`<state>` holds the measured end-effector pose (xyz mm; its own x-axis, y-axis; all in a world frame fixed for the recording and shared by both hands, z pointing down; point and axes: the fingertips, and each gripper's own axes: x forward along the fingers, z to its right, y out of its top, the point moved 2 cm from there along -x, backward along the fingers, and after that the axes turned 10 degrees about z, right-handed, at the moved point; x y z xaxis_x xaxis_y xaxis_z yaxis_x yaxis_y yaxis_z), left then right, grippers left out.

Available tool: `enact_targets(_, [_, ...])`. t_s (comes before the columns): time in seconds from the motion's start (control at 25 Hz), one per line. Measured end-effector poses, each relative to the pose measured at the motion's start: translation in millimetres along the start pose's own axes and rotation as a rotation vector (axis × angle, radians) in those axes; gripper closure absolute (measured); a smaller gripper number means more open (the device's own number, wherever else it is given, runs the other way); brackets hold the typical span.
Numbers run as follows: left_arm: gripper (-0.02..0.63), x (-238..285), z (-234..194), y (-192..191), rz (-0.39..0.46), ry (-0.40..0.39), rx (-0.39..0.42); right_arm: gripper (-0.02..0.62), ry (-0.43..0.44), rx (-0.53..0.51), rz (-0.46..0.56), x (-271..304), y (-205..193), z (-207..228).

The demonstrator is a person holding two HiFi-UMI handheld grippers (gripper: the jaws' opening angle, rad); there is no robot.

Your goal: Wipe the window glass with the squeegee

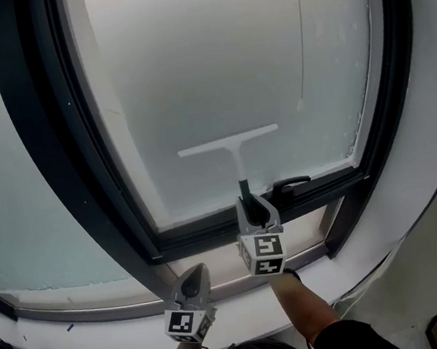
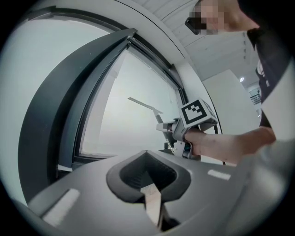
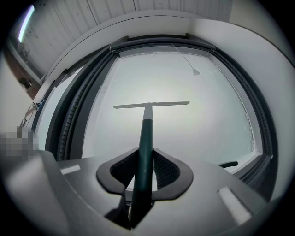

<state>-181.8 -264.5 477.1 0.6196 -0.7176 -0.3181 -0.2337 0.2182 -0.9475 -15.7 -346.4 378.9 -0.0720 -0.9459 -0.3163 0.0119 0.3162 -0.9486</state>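
Right gripper (image 3: 145, 161): its jaws are clamping the dark green handle of the squeegee (image 3: 146, 120), which is running straight out ahead between the ribbed pads.
Squeegee blade: it is lying level and flat against the window glass (image 3: 184, 138), well ahead of the right gripper's tips and square to the handle.
Right gripper in the head view (image 1: 247, 202): it is pointing up at the pane, with the squeegee (image 1: 236, 153) rising from its tips.
Left gripper (image 2: 148, 173): its jaws are resting together with nothing between them.
Left gripper in the head view (image 1: 196, 270): it is hanging lower than the right gripper and to its left, over the white sill (image 1: 103, 328), clear of the glass (image 1: 205, 68).
Seen from the left gripper: the right gripper (image 2: 171, 131) is sitting ahead and to the right, a hand (image 2: 205, 144) wrapping its grip, the squeegee (image 2: 146, 105) reaching on to the pane.
Window frame (image 1: 40, 136): dark, it is bordering the pane beyond both grippers.
Window handle (image 1: 291, 184): black, it is sitting just right of the right gripper's tips on the lower frame.
Cord (image 1: 302, 106): thin, it is hanging down the glass above and right of the blade.
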Motion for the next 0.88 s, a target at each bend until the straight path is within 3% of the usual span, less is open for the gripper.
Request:
enact_targets(0.24, [0.607, -1.7, -3.8, -3.7, -0.008, 0.006, 0.001, 0.5, 0.008, -0.038, -0.024, -8.0, -16.6, 2.4])
enact_targets(0.88, [0.607, -7.6, -6.1, -8.3, -0.031, 0.019, 0.0, 0.5, -0.011, -0.007, -0.081, -26.3, -47.7, 3.0])
